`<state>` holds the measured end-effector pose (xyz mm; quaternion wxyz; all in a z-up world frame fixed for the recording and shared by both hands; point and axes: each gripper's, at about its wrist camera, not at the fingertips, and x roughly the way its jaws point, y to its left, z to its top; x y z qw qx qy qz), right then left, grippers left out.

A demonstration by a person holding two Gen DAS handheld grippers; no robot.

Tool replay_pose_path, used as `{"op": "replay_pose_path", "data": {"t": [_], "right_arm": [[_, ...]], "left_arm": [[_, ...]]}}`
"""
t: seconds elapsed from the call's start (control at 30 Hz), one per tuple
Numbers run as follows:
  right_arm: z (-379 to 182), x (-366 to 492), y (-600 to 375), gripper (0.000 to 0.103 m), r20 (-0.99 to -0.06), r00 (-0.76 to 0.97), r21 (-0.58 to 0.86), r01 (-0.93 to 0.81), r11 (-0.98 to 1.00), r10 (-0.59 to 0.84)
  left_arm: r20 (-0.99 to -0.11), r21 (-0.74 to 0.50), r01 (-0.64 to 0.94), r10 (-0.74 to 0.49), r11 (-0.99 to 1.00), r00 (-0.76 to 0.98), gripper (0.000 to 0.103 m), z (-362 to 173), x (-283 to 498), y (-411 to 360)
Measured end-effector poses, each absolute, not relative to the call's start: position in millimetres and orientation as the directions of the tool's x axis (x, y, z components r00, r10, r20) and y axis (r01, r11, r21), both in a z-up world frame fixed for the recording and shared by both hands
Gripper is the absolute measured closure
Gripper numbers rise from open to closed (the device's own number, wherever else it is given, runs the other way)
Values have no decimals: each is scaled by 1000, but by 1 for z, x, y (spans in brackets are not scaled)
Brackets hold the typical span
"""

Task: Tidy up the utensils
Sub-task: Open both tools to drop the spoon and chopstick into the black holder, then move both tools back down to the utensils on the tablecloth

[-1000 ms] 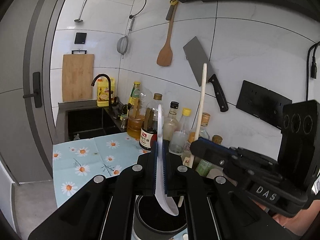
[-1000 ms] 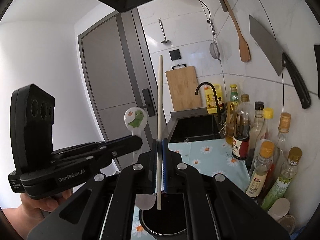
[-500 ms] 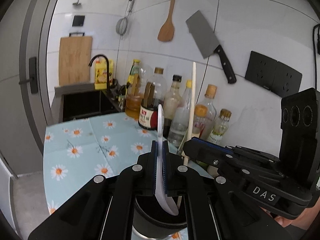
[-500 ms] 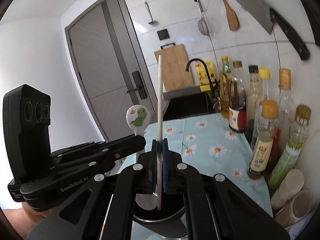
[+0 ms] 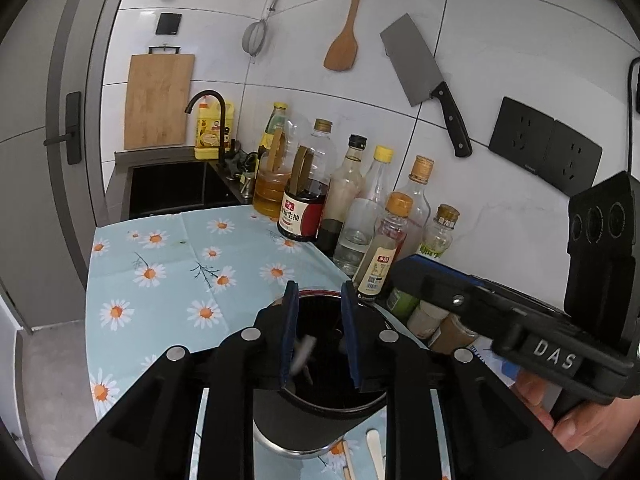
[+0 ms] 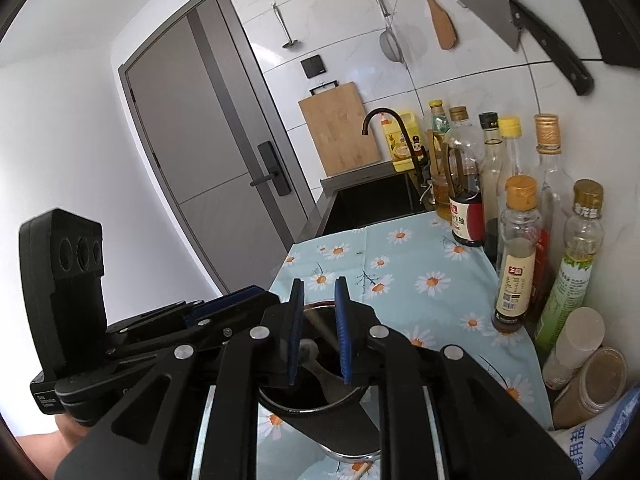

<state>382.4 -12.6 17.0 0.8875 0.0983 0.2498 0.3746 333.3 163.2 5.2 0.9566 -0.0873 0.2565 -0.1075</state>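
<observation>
Over the dark round metal utensil holder, my left gripper and right gripper are opening, nothing pinched. The blurred white spoon drops inside at 6 o'clock; lingering jaws could snag it and tip the holder.

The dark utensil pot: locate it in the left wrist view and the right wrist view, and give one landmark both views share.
Left wrist view: the dark utensil pot sits bottom centre, directly beneath the opening left gripper.
Right wrist view: the pot sits bottom centre, under the opening right gripper.
Shared landmark: the soy sauce bottle with the red label on the daisy tablecloth.
</observation>
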Motion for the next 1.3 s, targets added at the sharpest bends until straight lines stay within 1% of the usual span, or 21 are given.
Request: {"op": "replay_pose_path", "data": {"t": [0.37, 0.47, 0.57, 0.83, 1.03, 1.13, 1.2, 1.3], "right_arm": [[35, 354, -33, 84, -347, 610, 358, -616, 701, 713], [41, 345, -40, 82, -345, 611, 359, -616, 701, 713], [45, 336, -45, 80, -346, 609, 359, -617, 700, 714], [49, 309, -61, 80, -365, 599, 356, -618, 701, 713], [41, 292, -70, 80, -409, 577, 356, -612, 706, 707], [32, 289, -74, 80, -441, 546, 383, -603, 699, 712], [25, 287, -77, 80, -474, 525, 400, -586, 704, 707], [9, 289, -82, 80, -542, 479, 435, -543, 718, 690]], "left_arm": [[-455, -221, 148, -236, 964, 859, 82, 25, 301, 165], [-455, -232, 146, -240, 962, 858, 82, 31, 290, 166], [-454, -232, 149, -242, 961, 858, 82, 35, 277, 166], [-463, -232, 134, -230, 964, 856, 82, 36, 239, 163], [-485, -234, 129, -231, 964, 844, 82, 30, 218, 159], [-510, -244, 112, -226, 963, 830, 82, 21, 209, 158], [-527, -254, 105, -229, 961, 818, 82, 14, 202, 157], [-559, -280, 89, -238, 956, 794, 78, 2, 197, 159]]}}
